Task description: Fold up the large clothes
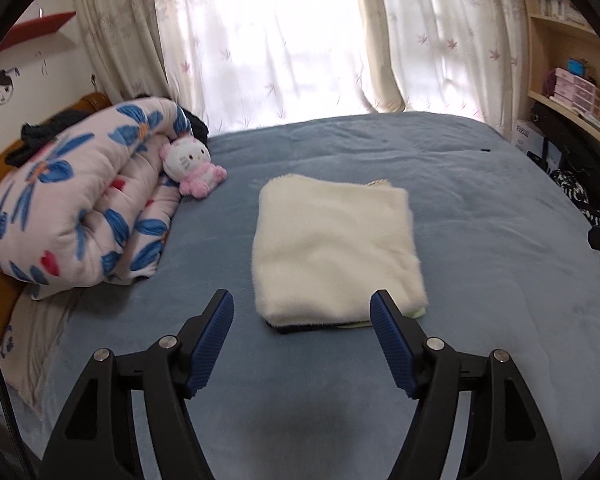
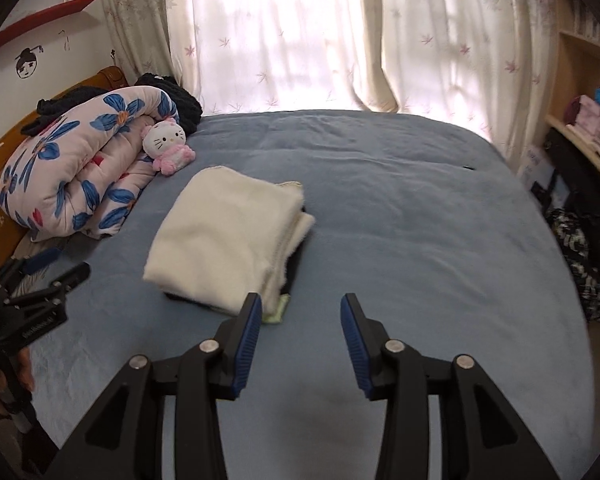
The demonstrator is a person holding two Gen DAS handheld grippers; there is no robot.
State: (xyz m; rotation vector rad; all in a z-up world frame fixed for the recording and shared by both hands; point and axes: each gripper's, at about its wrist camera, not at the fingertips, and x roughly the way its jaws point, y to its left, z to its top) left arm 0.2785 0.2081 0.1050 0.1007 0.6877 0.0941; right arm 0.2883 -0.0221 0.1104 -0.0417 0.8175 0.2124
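Two grippers hang over the blue bed [image 1: 480,208], clear of the folded cream garment [image 1: 336,244] lying mid-bed, right of the floral quilt [image 1: 80,200] and plush cat [image 1: 192,168]. Left gripper [image 1: 302,320] and right gripper [image 2: 300,320] both stand apart, empty. Best to withdraw straight, I'd say, without snagging the near edge.

Cream garment [image 1: 332,240], blue bedspread [image 1: 480,240], floral quilt [image 1: 80,200]
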